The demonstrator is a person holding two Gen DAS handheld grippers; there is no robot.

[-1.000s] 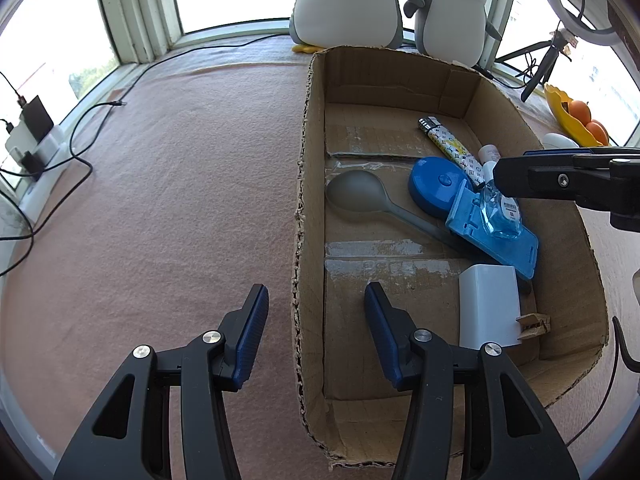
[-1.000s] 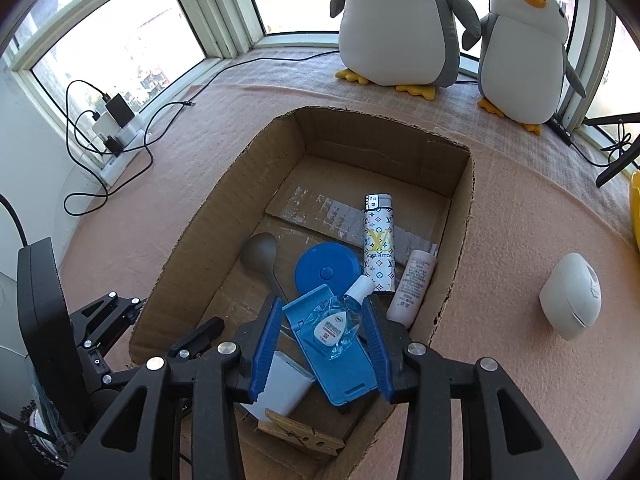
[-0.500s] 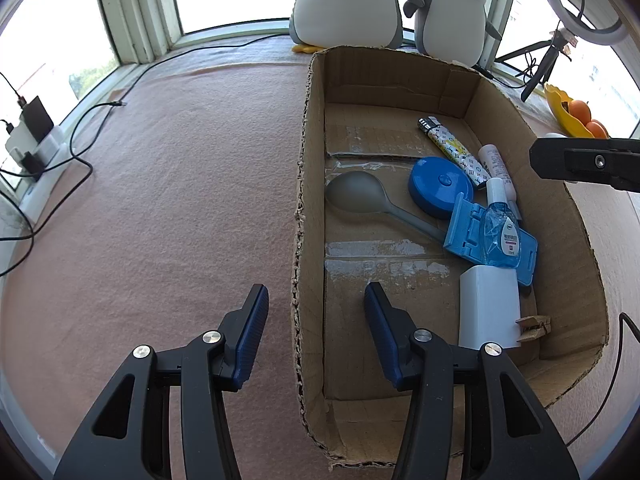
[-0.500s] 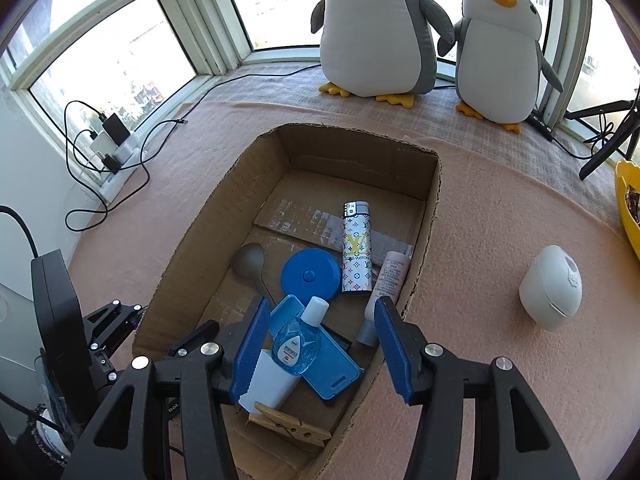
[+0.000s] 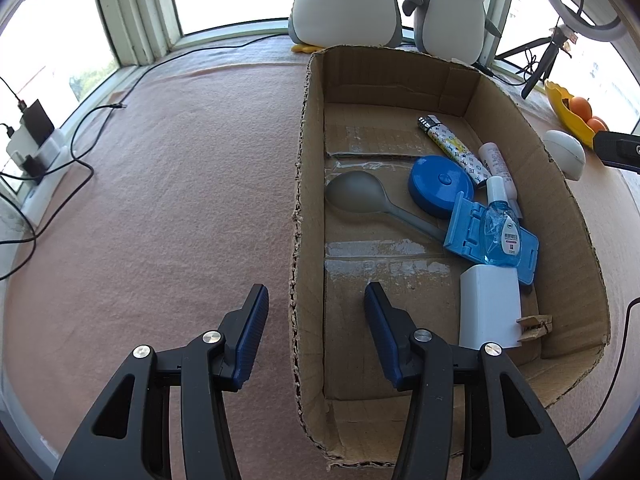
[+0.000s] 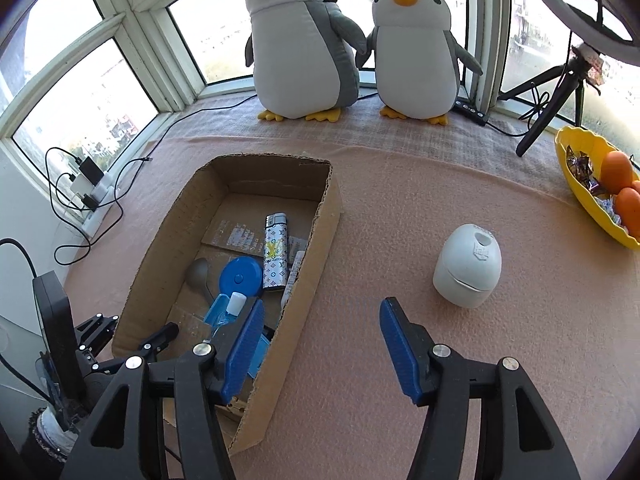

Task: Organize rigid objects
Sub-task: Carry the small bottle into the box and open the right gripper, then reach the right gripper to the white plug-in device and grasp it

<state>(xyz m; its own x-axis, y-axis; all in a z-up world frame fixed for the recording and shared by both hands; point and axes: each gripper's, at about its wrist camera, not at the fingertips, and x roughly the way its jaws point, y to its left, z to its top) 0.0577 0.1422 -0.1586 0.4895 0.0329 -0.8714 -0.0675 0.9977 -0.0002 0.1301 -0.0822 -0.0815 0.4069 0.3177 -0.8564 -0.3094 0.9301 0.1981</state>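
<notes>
A cardboard box (image 5: 310,184) (image 6: 316,264) lies on the pink cloth. It holds a grey spoon (image 5: 360,200), a blue round case (image 5: 438,184), a patterned lighter (image 5: 454,148), a white tube (image 5: 496,160), a blue stand (image 5: 468,232), a small blue bottle (image 5: 502,232) on the stand, a white block (image 5: 490,308) and a clothespin (image 5: 536,324). A white egg-shaped case (image 6: 468,266) (image 5: 566,152) sits on the cloth right of the box. My left gripper (image 5: 316,312) is open, astride the box's left wall. My right gripper (image 6: 320,344) is open and empty, over the cloth beside the box's right wall.
Two penguin plush toys (image 6: 304,44) (image 6: 414,52) stand at the window. A yellow bowl with oranges (image 6: 600,184) is at the far right, a tripod (image 6: 552,96) behind it. Cables and a charger (image 5: 32,136) lie at the left edge.
My right gripper let go of the small blue bottle onto the blue stand, opened, and moved up and right out of the box toward the white egg-shaped case. My left gripper stayed put.
</notes>
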